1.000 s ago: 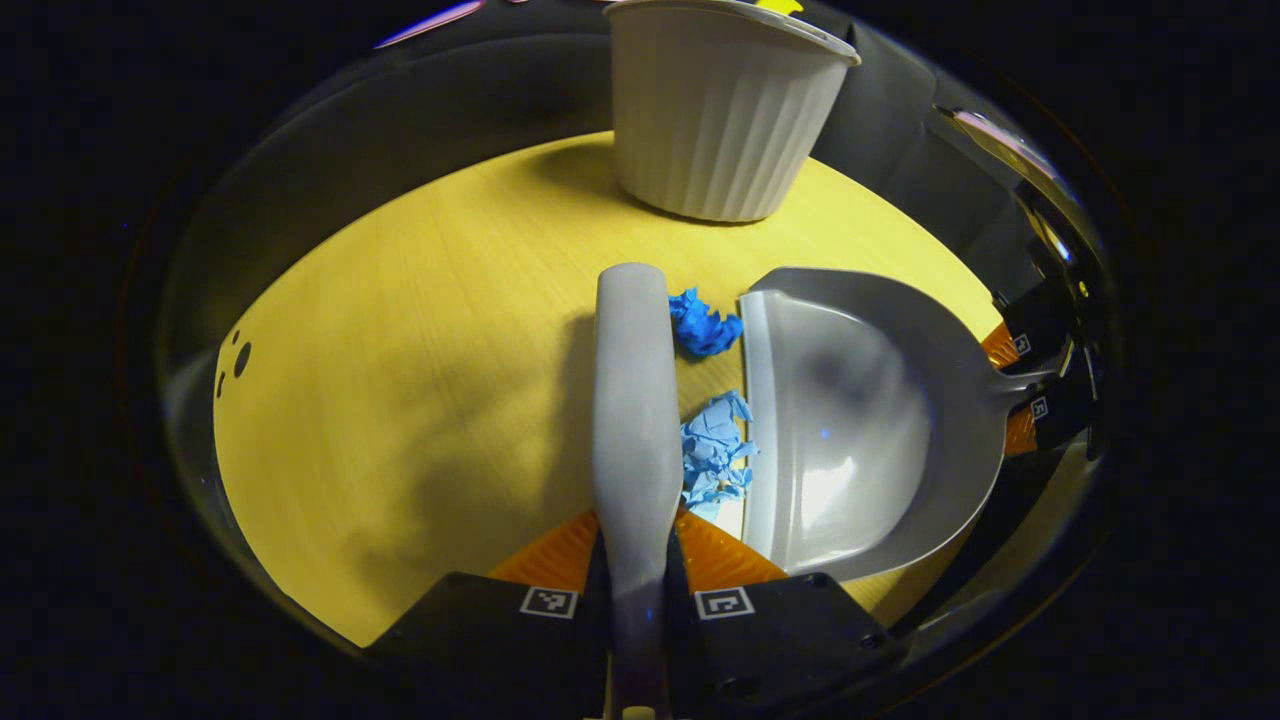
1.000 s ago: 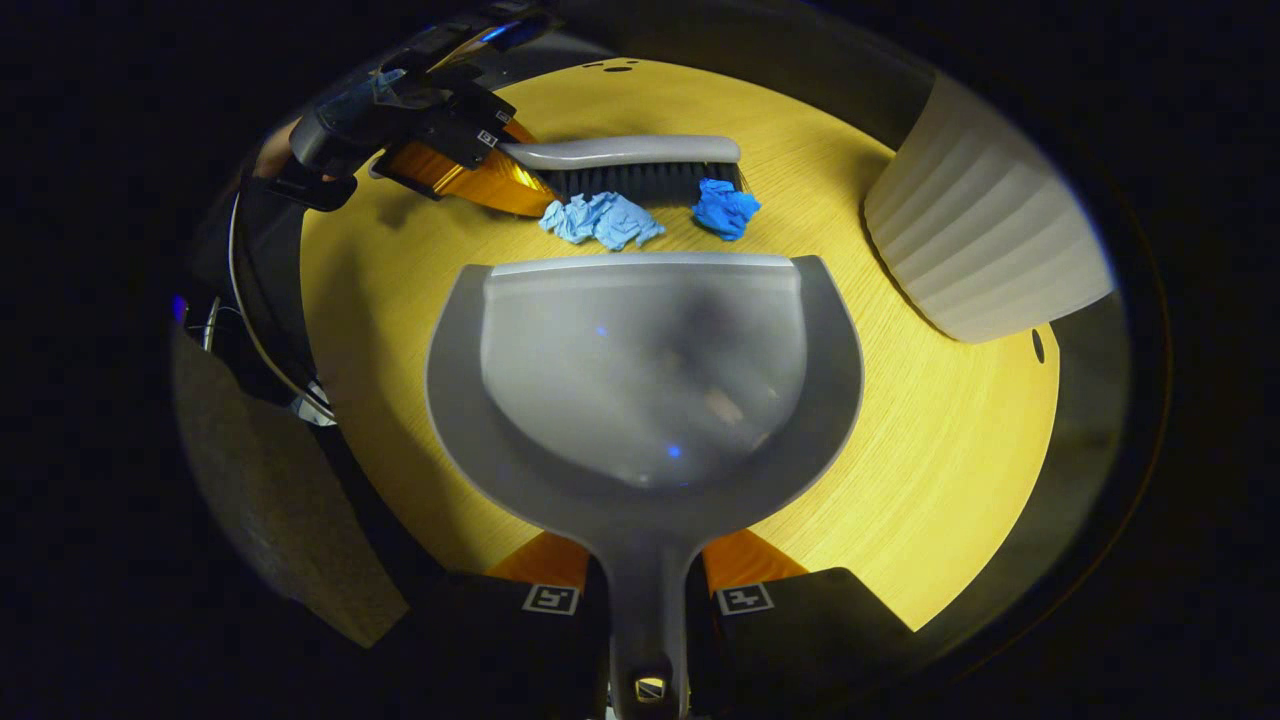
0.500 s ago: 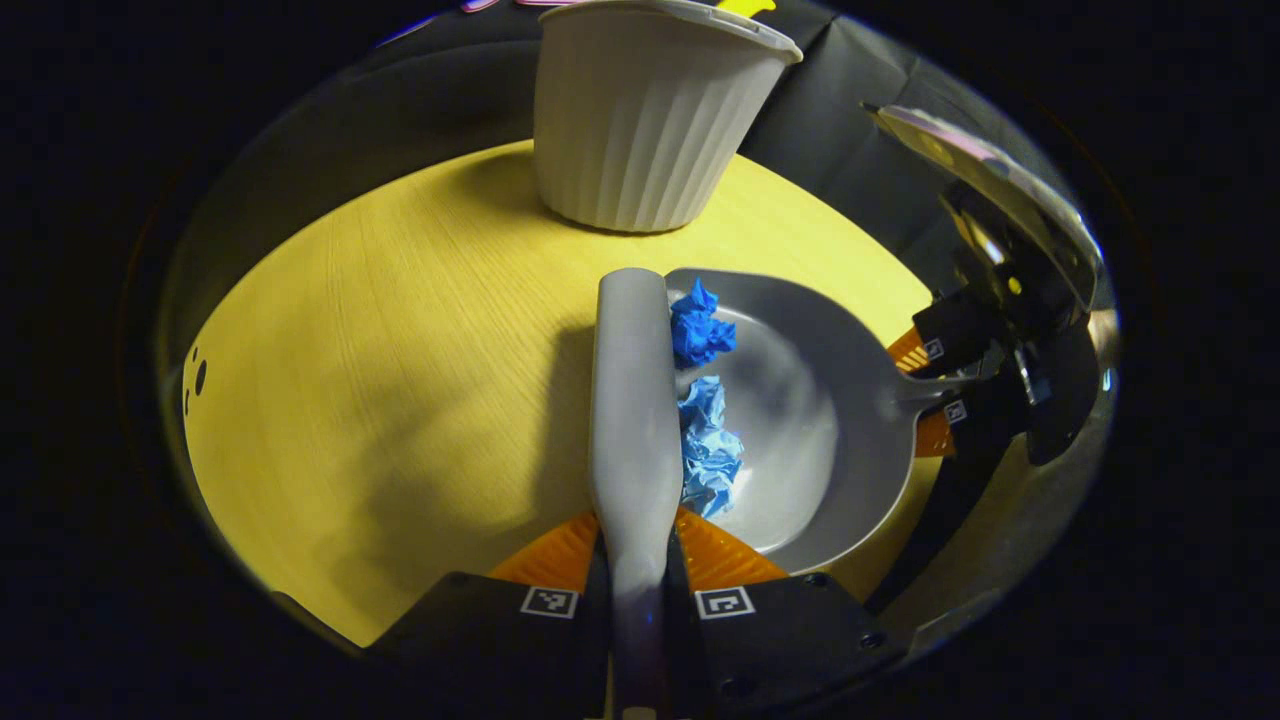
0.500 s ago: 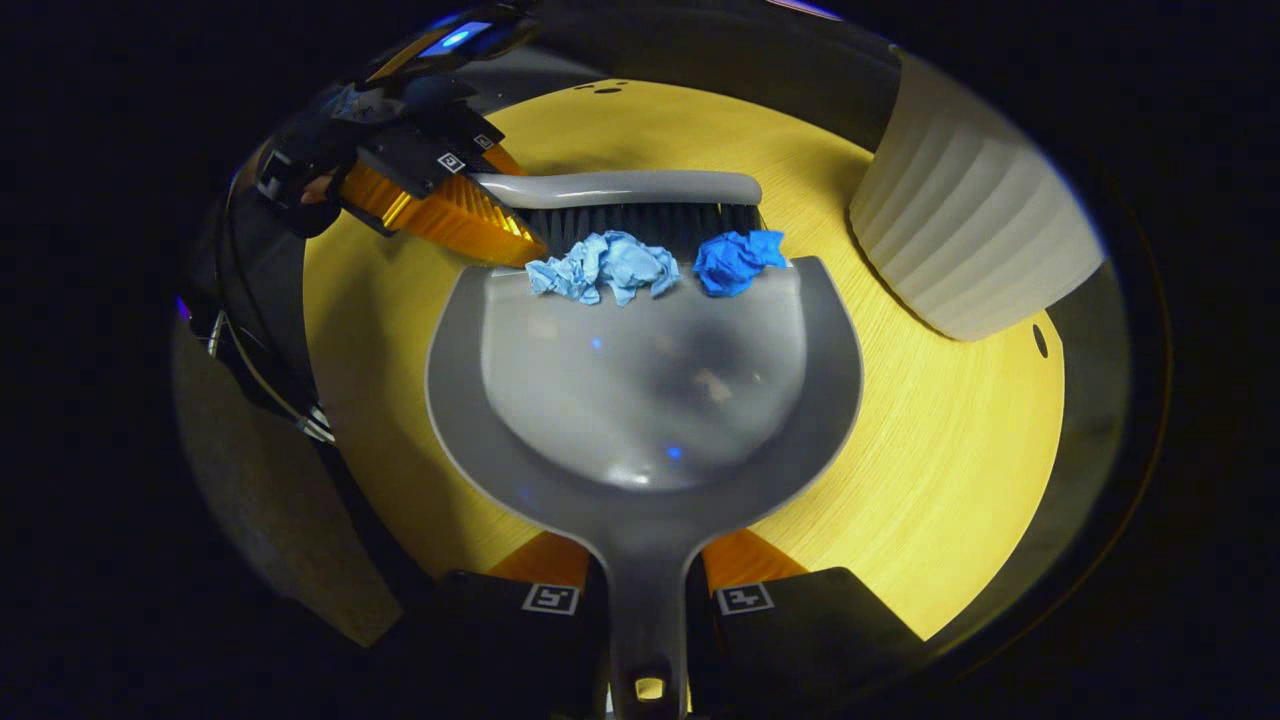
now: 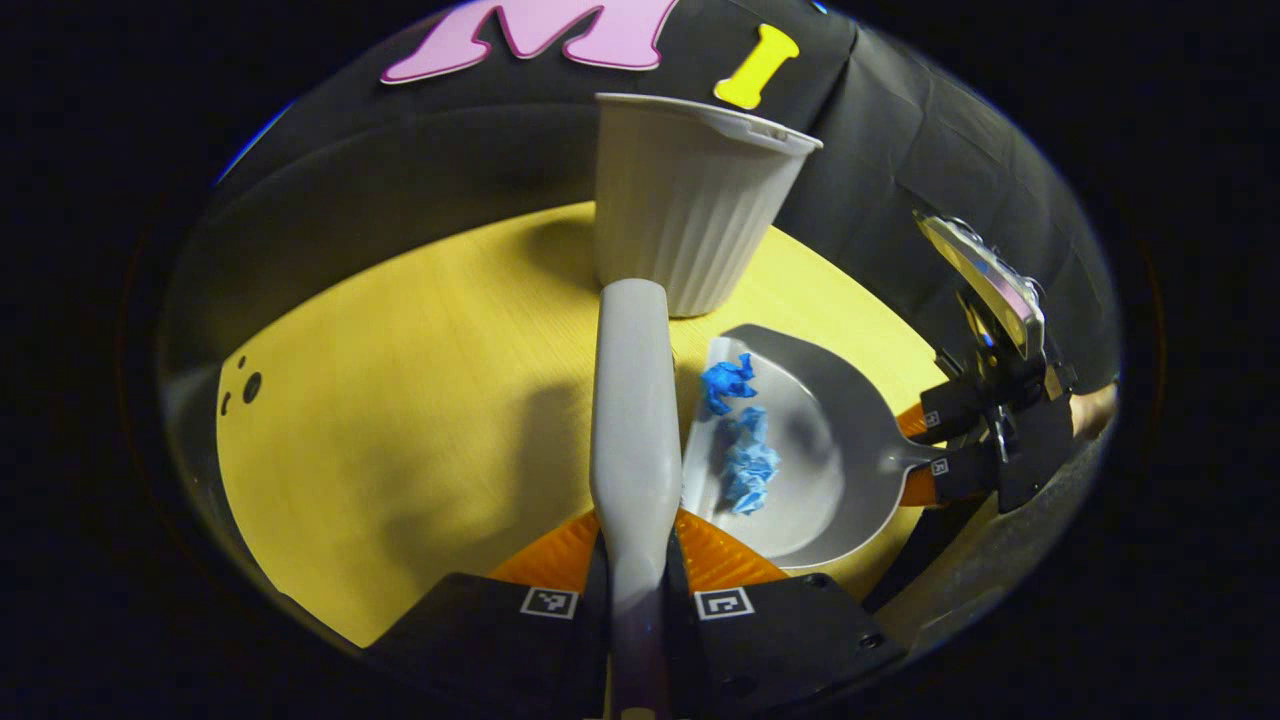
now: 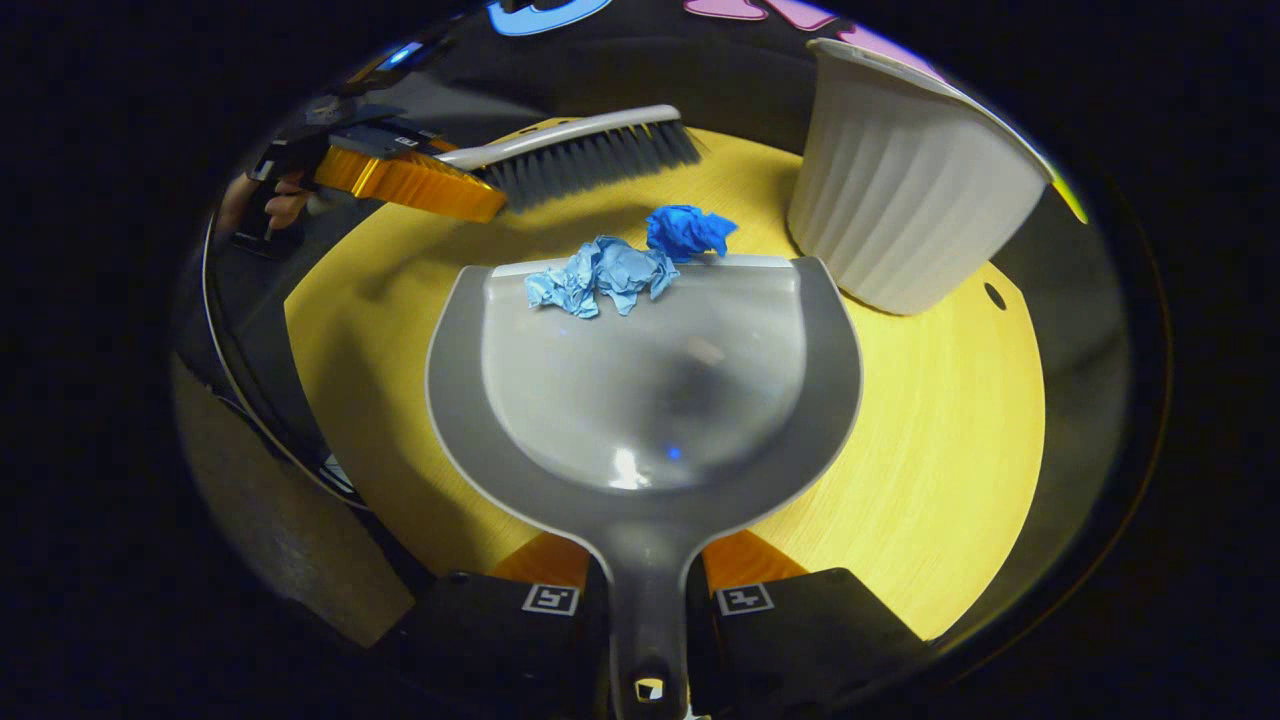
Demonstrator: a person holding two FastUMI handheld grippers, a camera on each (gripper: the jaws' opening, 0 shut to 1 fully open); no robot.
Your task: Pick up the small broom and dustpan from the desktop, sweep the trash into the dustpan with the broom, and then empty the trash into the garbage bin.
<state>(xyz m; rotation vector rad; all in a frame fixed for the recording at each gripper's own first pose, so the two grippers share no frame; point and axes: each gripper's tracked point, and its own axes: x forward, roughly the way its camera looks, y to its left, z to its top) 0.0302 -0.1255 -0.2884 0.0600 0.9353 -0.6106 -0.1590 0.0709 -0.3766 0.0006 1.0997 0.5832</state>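
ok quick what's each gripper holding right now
Left gripper: shut on the broom.
Right gripper: shut on the dustpan.

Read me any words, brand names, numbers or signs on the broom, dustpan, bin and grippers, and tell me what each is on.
No readable text.
On the broom: none.
On the dustpan: none.
On the garbage bin: none on its ribbed wall.
On the left hand-held gripper and the right hand-held gripper: square black-and-white coded tags, patterns only, no words or numbers.
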